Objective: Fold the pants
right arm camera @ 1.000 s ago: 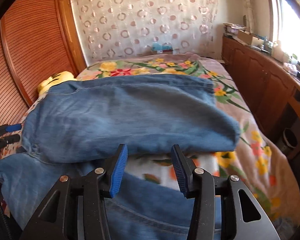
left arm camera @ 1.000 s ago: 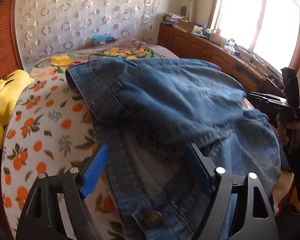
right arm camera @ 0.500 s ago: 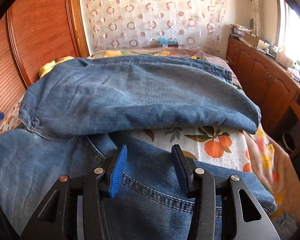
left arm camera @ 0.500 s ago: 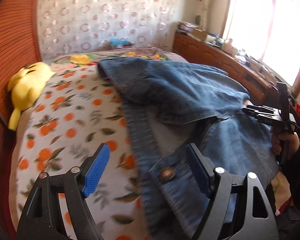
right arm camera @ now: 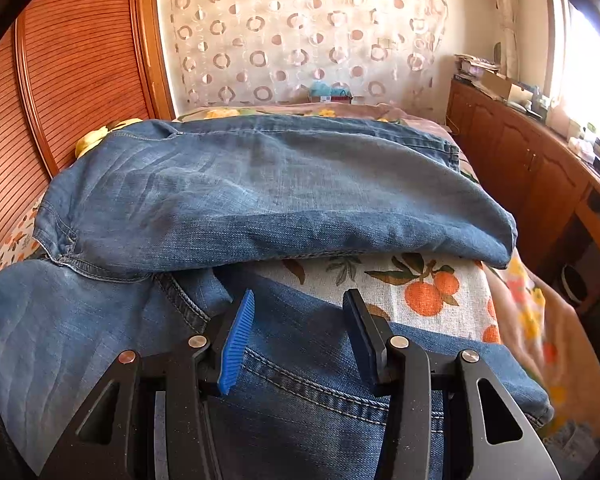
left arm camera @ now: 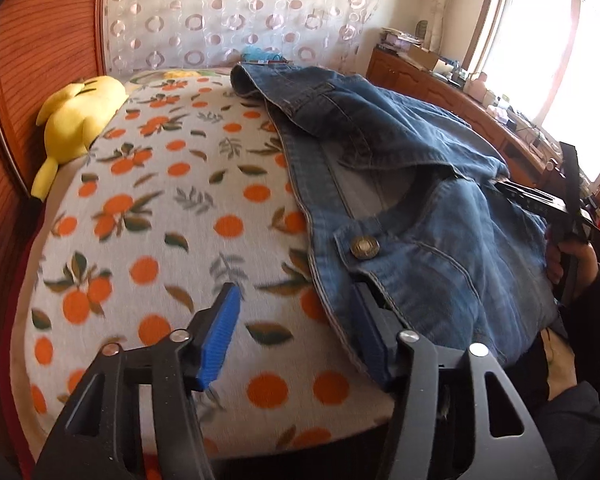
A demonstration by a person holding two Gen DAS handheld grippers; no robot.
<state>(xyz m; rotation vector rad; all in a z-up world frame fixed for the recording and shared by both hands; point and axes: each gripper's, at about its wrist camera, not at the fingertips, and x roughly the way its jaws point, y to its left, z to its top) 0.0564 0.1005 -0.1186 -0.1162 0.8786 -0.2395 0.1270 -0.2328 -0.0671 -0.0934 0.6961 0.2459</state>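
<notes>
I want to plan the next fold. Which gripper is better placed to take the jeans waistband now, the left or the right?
Probably the left. The left gripper sits at the waistband corner beside the button, its jaws just closing, the jeans edge against one pad. The right gripper hangs open over the seat.

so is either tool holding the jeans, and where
Nothing. The left tool has just been closing at the jeans waistband edge, not pressing yet; the right tool is open above them.

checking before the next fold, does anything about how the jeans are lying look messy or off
Yes. The jeans aren't flat: the legs are thrown back over the waist in a bulging, uneven fold. The waistband with the button hangs over the edge of the orange-print blanket.
</notes>
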